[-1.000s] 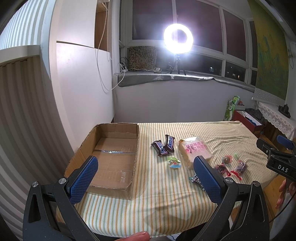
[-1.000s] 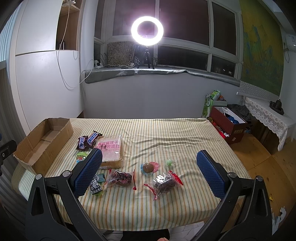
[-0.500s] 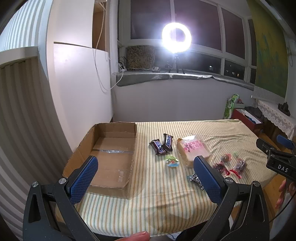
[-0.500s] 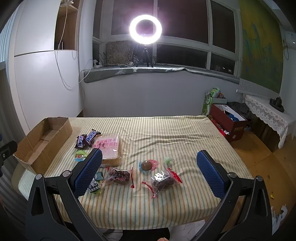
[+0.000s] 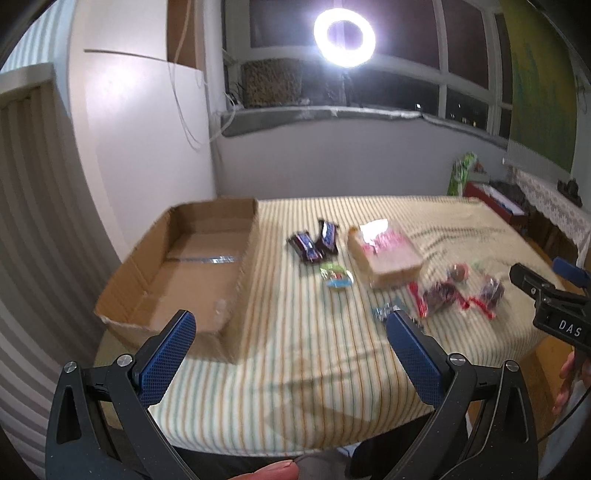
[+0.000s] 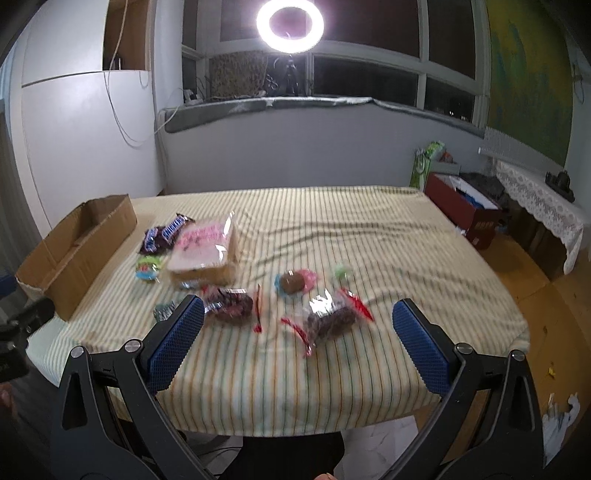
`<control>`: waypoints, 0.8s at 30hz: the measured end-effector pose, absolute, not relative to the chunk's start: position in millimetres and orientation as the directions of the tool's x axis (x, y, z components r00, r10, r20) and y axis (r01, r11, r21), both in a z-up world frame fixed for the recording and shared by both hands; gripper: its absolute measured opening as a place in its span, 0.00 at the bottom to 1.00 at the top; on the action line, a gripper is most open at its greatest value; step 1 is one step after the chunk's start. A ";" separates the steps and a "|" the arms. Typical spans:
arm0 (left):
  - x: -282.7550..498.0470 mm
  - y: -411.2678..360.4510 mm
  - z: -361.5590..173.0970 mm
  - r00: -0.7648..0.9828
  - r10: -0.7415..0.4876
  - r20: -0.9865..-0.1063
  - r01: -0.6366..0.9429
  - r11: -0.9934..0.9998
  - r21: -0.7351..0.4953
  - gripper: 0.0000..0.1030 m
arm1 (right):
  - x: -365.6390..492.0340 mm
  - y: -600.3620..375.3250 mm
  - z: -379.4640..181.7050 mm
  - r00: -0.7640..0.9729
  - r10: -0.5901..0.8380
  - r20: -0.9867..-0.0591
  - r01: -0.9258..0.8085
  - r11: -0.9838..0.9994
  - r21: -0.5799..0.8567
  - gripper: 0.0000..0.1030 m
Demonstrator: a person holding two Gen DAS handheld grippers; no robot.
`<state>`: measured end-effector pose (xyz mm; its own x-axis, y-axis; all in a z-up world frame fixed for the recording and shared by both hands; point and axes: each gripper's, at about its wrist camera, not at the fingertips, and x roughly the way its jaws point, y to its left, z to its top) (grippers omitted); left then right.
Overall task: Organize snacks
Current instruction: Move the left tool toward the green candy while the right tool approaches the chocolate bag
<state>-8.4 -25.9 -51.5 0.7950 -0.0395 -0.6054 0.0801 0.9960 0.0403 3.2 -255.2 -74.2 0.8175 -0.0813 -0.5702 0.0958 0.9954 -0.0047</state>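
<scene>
Both hand-held grippers, left (image 5: pixel 288 339) and right (image 6: pixel 297 326), gape (empty) above the table's (image 6: pixel 369 387) near edge.

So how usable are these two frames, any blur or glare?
Left wrist view: motion blur smears the snacks and the box; the ring light blows out white. Right wrist view: the same blur on the striped cloth and wrappers, glare from the light, straight lines bent by the fisheye.
</scene>
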 end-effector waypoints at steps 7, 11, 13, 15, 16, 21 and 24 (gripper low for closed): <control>-6.9 -47.9 -82.7 0.733 -0.050 -0.679 0.121 0.991 0.058 0.99 | -2.6 -271.7 -103.2 0.783 -0.071 -0.618 0.106 0.994 0.021 1.00; -6.9 -60.0 -99.4 0.702 -0.065 -0.709 0.158 0.985 0.065 0.99 | -5.2 -281.2 -120.0 0.756 -0.074 -0.651 0.122 0.992 0.030 1.00; -7.1 -63.6 -106.0 0.682 -0.086 -0.726 0.179 0.982 0.052 0.99 | -5.8 -283.2 -123.6 0.751 -0.073 -0.657 0.123 0.992 0.030 1.00; -6.0 -66.8 -109.9 0.668 -0.093 -0.738 0.191 0.980 0.050 0.99 | -4.2 -284.2 -124.3 0.751 -0.071 -0.657 0.118 0.993 0.029 1.00; -5.5 -67.1 -112.1 0.662 -0.099 -0.743 0.197 0.979 0.045 0.99 | -3.6 -284.4 -124.4 0.751 -0.070 -0.656 0.117 0.993 0.027 1.00; -1.6 -67.5 -117.0 0.655 -0.116 -0.747 0.206 0.978 0.029 0.99 | 0.9 -284.0 -127.3 0.751 -0.061 -0.657 0.099 0.995 0.020 1.00; 1.8 -70.4 -120.1 0.654 -0.125 -0.746 0.218 0.976 0.027 0.99 | 6.6 -284.4 -133.3 0.749 -0.057 -0.661 0.087 0.996 0.013 1.00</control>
<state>1.8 -70.4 -120.1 0.6542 -0.1252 -0.7459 0.2179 0.9756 0.0274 6.6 -284.4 -133.3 0.7486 -0.0567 -0.6606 0.0868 0.9961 0.0128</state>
